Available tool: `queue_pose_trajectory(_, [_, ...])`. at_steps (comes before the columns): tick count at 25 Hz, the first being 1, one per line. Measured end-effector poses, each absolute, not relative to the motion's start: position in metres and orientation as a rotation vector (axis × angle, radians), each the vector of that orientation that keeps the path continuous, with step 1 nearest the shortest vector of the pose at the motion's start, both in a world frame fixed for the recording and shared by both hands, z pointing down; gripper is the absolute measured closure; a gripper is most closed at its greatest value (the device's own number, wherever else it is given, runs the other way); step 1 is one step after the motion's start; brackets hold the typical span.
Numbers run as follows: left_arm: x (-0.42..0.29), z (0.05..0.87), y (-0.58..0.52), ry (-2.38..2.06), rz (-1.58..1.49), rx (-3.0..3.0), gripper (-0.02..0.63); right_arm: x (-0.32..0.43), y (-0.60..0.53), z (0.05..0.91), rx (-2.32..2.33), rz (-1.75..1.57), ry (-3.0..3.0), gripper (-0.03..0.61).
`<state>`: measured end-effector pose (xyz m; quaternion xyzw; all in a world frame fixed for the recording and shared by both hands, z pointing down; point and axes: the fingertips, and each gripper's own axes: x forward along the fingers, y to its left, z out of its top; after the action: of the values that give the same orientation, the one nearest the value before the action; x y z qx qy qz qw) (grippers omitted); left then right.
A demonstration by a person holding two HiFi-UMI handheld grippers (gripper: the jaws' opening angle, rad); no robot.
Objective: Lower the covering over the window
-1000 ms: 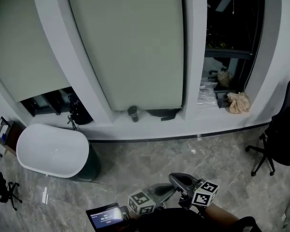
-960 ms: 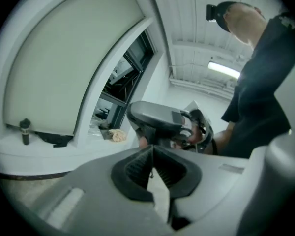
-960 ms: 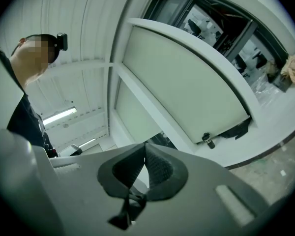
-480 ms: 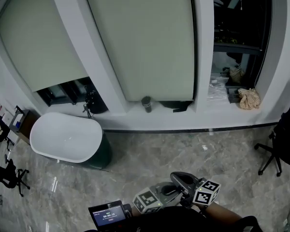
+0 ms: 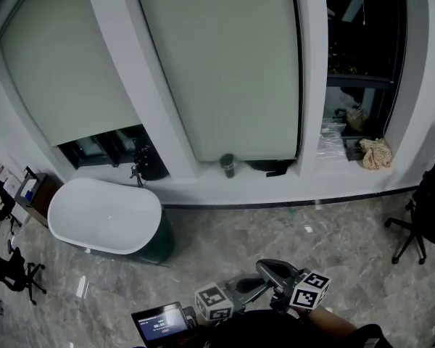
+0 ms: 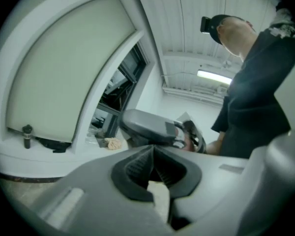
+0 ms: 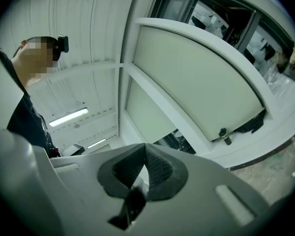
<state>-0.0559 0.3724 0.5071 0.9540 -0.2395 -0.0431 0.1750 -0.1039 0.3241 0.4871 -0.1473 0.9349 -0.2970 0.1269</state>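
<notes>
Grey marble-look floor (image 5: pixel 225 245) fills the lower half of head view, w/ a white wall of three window bays (image 5: pixel 163 122) across the top. Middle bay: wide pale grey-green roller blind (image 5: pixel 217 64) down almost to the white sill (image 5: pixel 290 183). Left bay: second pale blind (image 5: pixel 65 71) part-way down, dark gap under it. Right bay: dark uncovered glass (image 5: pixel 362 42), no blind showing. White oval tub on a dark green base (image 5: pixel 101 216) stands near the left bay; black office chair (image 5: pixel 429 216) at far right. On the sill: short dark cylinder (image 5: pixel 227 165) just under the middle blind, crumpled beige cloth (image 5: pixel 375 153) in the right bay. Left gripper (image 6: pixel 152 150) and right gripper (image 7: pixel 144 152) are low at frame bottom, well apart from the windows, both w/ jaws pressed together, nothing between them. Step in hand, as I read it: approach only, no covering touched yet. Can't tell which bay is meant; prob the left w/ its gap, or the bare right one. Next move likely needs closing in on that bay, finding bottom bar or pull cord, parting one gripper's jaws, clamping, then a straight pull down
</notes>
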Motion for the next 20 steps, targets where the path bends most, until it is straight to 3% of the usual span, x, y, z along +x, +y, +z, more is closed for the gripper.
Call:
queue_pose_trajectory(5, [-0.134,0.501,0.338,-1.068,-0.225,2.471,0.612,-0.074,0.3,0.52,-0.967,-0.771,2.779,0.571])
queue_pose_trajectory(8, [-0.16,0.507,0.333,-1.124,-0.291,2.366,0.612,-0.066,0.309,0.538,-1.065,-0.842,2.759,0.571])
queue_pose_trajectory(20, [-0.151,0.513,0.337,-1.042,-0.246,2.388,0.612,-0.065,0.324,0.521,-1.096,-0.774,2.756,0.571])
